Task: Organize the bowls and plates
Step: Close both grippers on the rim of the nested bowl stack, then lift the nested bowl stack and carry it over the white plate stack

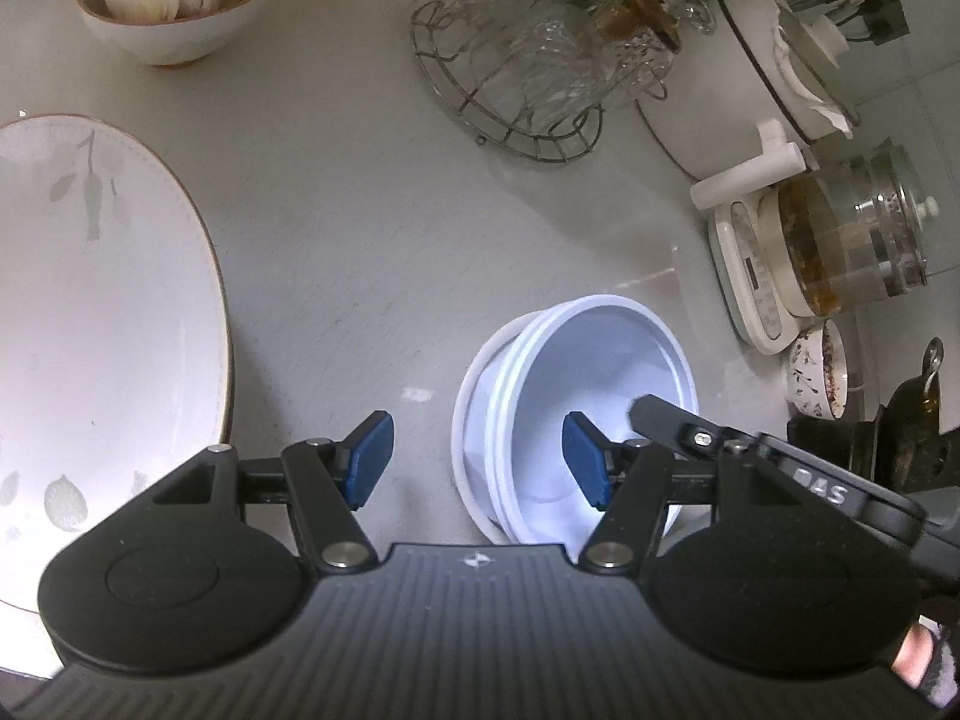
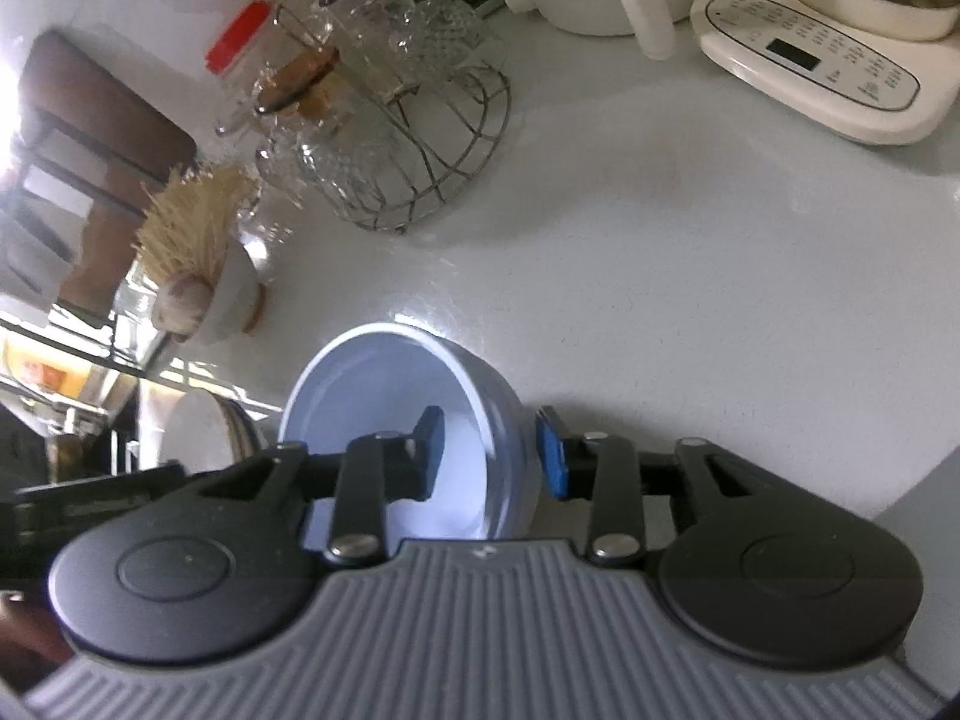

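The left gripper [image 1: 474, 456] hangs wide open, one pad over bare bench [image 1: 360, 210], the other over the stacked pale-blue bowls [image 1: 600, 348], gripping nothing. The right gripper [image 2: 489, 450] straddles the bowls' wall, one pad inside, one outside, part open, neither visibly pressing. Its finger, marked "DAS", reaches into the top bowl. A leaf-patterned plate [image 1: 90, 300] lies well left. Beyond stand a wire rack of glasses [image 1: 528, 84], a white pot [image 1: 738, 78] and a glass kettle [image 1: 852, 234].

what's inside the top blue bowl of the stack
No food shows inside the top blue bowl, only one finger of the right tool straddling its wall. Both tools cover the near floor.
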Motion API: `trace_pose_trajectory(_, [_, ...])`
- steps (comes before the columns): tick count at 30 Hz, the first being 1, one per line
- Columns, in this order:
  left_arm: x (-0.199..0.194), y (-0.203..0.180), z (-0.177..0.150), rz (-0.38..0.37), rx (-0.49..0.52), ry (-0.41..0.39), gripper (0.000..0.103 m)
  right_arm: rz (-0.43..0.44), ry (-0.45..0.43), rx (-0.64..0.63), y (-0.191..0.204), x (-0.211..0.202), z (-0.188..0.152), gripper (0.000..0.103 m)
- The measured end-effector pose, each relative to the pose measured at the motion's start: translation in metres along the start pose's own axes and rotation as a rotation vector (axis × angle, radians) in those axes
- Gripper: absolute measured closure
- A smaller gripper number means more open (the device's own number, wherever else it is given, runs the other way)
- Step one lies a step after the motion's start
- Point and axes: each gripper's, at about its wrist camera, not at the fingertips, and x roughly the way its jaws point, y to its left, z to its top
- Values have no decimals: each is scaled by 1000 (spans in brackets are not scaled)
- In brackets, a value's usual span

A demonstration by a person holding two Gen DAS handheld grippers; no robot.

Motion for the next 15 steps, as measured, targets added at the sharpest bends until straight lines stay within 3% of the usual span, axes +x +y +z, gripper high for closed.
trace_pose_trajectory(4, [3,-2,-1,10,10,0,36,4,-1,13,-3,-3,-1,65])
trace_pose_trajectory(15, [15,-5,-2,-42,-26,-15,37,69,122,109,-22,22,-8,66])
